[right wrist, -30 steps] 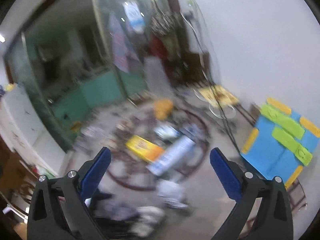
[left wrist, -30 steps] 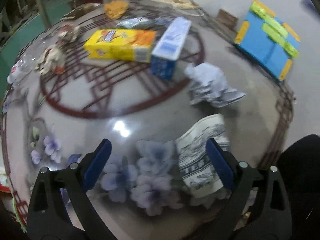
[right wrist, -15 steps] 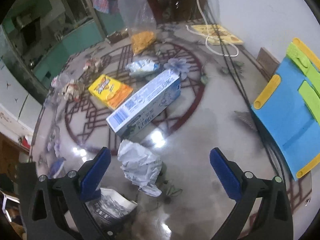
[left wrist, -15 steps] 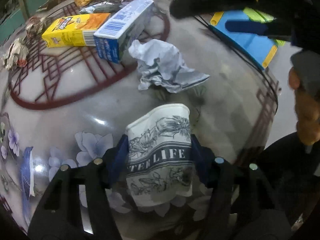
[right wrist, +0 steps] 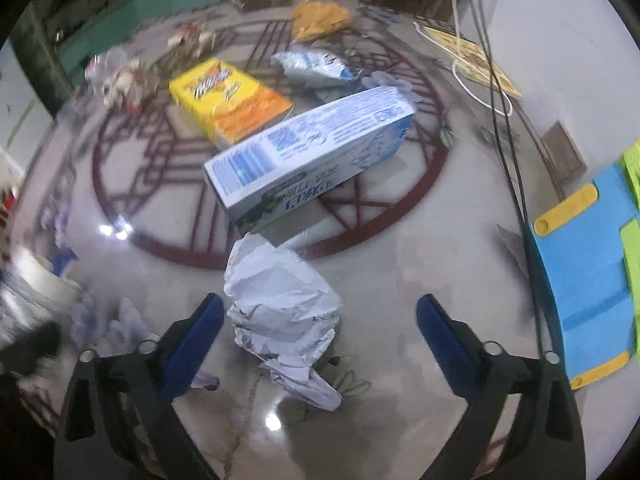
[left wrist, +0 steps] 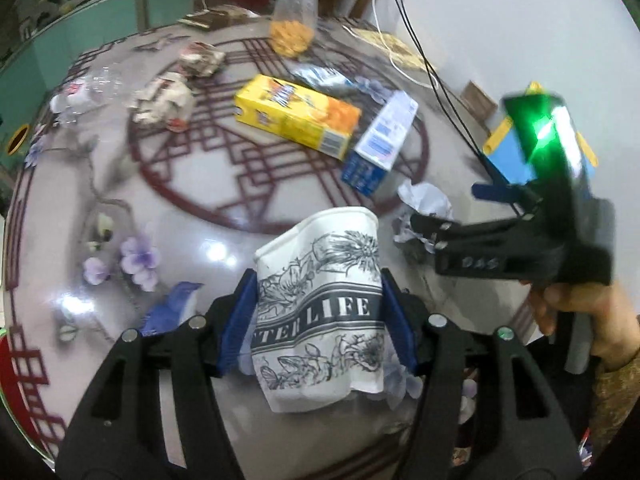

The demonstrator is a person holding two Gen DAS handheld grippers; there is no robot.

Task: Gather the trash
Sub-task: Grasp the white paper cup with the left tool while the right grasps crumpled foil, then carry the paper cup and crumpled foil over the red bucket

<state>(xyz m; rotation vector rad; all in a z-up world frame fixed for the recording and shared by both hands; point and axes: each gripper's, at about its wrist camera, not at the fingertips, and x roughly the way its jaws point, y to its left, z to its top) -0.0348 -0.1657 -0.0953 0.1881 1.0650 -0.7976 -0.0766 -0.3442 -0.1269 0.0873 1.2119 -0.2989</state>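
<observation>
A crushed white paper cup (left wrist: 320,308) with black flower print hangs a little above the round glass table (left wrist: 180,208), my left gripper (left wrist: 318,280) shut on its sides. To its right, a hand (left wrist: 576,312) holds my right gripper (left wrist: 452,210) over a crumpled white paper (left wrist: 424,200). In the right wrist view that paper (right wrist: 276,292) lies on the table between the blue pads of the right gripper (right wrist: 319,308), nearer the left pad. The jaws are closing, with a gap still on the right side.
Behind the paper lie a blue-and-white carton (right wrist: 308,152), a yellow box (right wrist: 228,96), a silver wrapper (right wrist: 308,66), a bag of orange snacks (left wrist: 292,32) and crumpled wrappers (left wrist: 164,98). Cables (right wrist: 504,120) cross the right edge. A blue and green object (right wrist: 580,260) stands beyond it.
My left gripper closed on the paper cup and lifted it off the table. My right gripper dropped from looking across the room to straddling the crumpled paper, its jaws narrowing.
</observation>
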